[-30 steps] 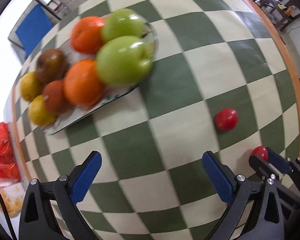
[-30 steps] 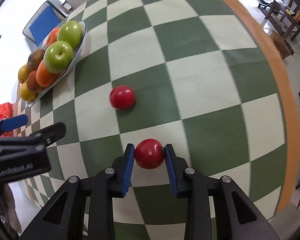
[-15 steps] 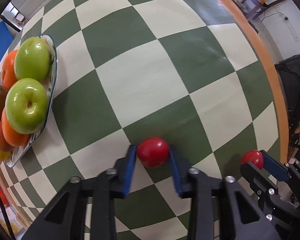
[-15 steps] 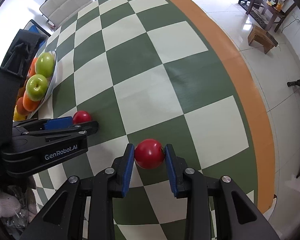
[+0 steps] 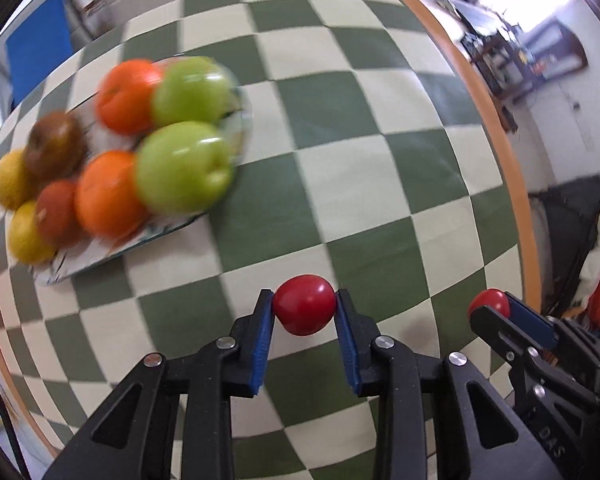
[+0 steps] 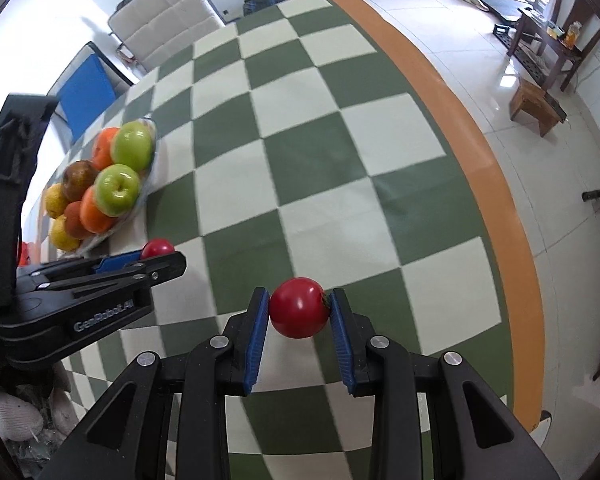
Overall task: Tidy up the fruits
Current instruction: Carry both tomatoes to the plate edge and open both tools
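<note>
My left gripper is shut on a small red tomato and holds it above the checked tablecloth. My right gripper is shut on a second red tomato. That second tomato also shows in the left wrist view, at the right. A plate at the left carries two green apples, oranges, lemons and brownish fruits. The plate of fruit also shows in the right wrist view, far left. The left gripper's tomato shows there too.
The table's orange edge runs along the right, with tiled floor beyond. Chairs stand at the far end. A red bag lies past the plate at the left.
My left gripper closed on the loose tomato and has lifted it, swinging toward the fruit plate. My right gripper keeps its tomato and has risen with it.
</note>
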